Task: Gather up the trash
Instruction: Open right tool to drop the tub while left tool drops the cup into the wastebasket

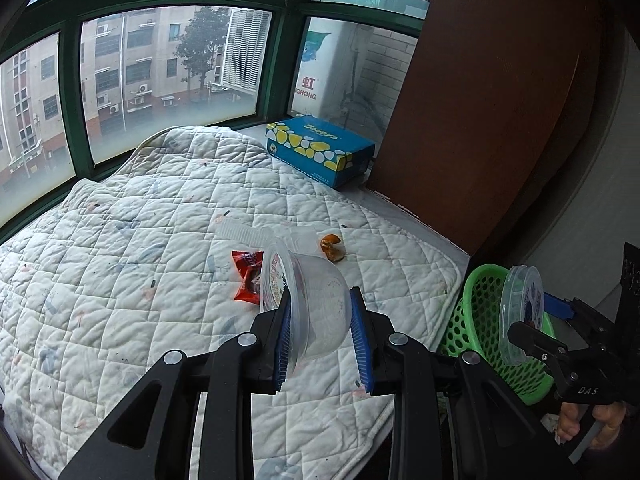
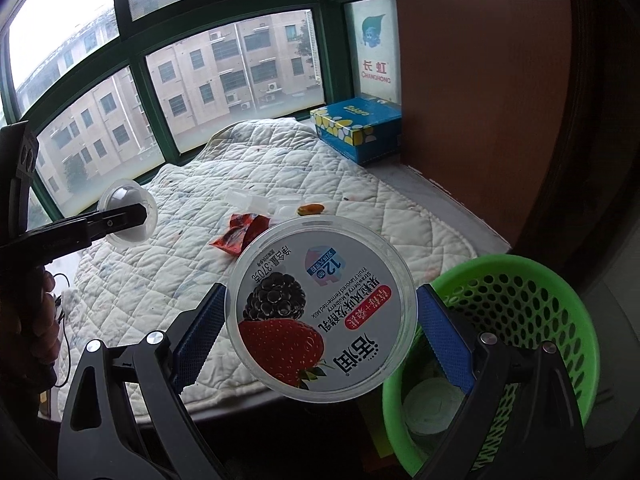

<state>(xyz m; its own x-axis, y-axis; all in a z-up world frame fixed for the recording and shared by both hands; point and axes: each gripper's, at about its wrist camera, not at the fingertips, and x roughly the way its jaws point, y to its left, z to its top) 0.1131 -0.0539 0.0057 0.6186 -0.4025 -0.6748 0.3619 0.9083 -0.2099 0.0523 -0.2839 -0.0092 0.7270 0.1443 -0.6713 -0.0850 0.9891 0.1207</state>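
Note:
My left gripper (image 1: 320,336) is shut on a clear plastic yogurt bowl (image 1: 316,304), held on its side above the white quilt (image 1: 140,248); it also shows in the right wrist view (image 2: 128,212). My right gripper (image 2: 320,328) is shut on the round yogurt lid (image 2: 320,316) with a strawberry and mulberry label, held beside the green mesh basket (image 2: 520,280); the lid also shows in the left wrist view (image 1: 520,312) over the basket (image 1: 476,304). A red wrapper (image 1: 248,276), clear plastic pieces (image 1: 244,232) and an orange peel (image 1: 332,246) lie on the quilt.
A blue tissue box (image 1: 320,148) sits on the sill by the green-framed window (image 1: 176,64). A brown wooden cabinet (image 1: 500,100) stands at the right. The basket holds a pale round object (image 2: 432,408).

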